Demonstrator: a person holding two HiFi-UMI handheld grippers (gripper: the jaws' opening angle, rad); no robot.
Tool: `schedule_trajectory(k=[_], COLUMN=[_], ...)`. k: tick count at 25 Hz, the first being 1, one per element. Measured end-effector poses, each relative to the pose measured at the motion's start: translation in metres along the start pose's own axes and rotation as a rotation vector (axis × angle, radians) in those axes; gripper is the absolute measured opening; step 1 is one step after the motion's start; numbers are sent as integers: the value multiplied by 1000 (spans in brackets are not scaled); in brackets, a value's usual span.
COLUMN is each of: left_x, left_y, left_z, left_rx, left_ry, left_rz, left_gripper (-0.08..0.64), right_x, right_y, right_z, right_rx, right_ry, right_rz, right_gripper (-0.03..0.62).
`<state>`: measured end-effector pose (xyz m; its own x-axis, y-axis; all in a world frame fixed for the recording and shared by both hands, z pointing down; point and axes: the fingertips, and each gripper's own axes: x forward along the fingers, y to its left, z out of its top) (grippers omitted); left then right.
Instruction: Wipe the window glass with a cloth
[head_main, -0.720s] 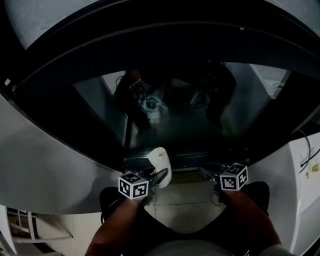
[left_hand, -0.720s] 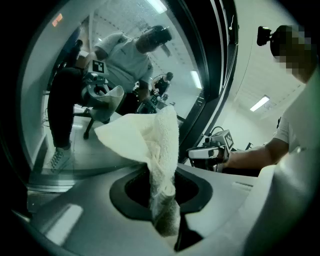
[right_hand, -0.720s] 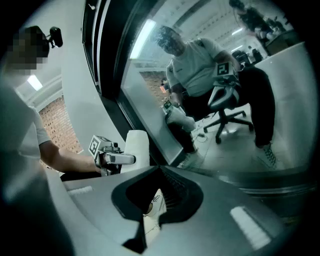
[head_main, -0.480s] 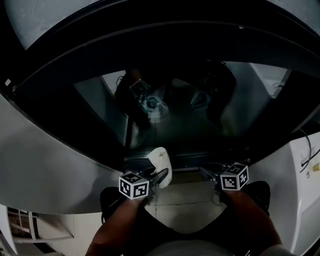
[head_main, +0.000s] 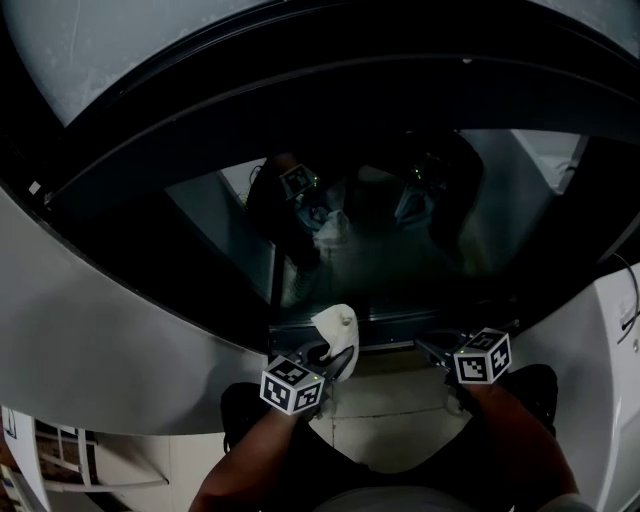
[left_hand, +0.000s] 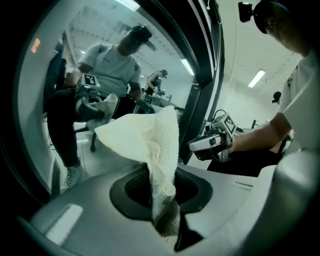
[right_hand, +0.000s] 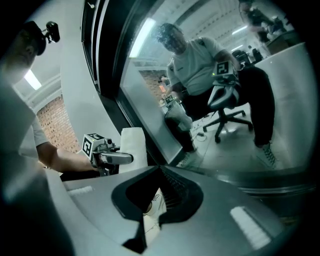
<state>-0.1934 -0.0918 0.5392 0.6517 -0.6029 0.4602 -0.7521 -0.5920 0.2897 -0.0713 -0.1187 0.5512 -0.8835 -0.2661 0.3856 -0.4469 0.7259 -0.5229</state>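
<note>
Item 1, your left gripper (head_main: 338, 358): jaws clamped on a white terry cloth (head_main: 337, 326). They pinch it at its lower end, and the rest stands up past the fingertips in a folded peak.

Item 2, the cloth: it sits ahead of that gripper, at the bottom edge of the dark window glass (head_main: 400, 250) and near the pane. No view settles whether it touches.

Item 3, your right gripper (head_main: 432, 346): jaws together with nothing between them. It is level with the left one and apart from the cloth.

Item 4, the glass: it shows your reflection with both grippers.
</note>
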Motion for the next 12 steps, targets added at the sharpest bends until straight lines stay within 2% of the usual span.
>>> schedule_trajectory(k=[4,8,12], left_x=[-11,-32,-48], left_y=[9,25,25], left_z=[14,52,87], left_rx=[104,315,475], left_ry=[45,99,142], left_rz=[117,307,425], left_gripper=[93,92,92], right_x=[1,2,3], right_y=[-2,-3,2], right_z=[-1,0,4], right_rx=[1,16,14], right_ry=[5,2,-8], right_rz=[4,7,18], right_gripper=[2,2,2])
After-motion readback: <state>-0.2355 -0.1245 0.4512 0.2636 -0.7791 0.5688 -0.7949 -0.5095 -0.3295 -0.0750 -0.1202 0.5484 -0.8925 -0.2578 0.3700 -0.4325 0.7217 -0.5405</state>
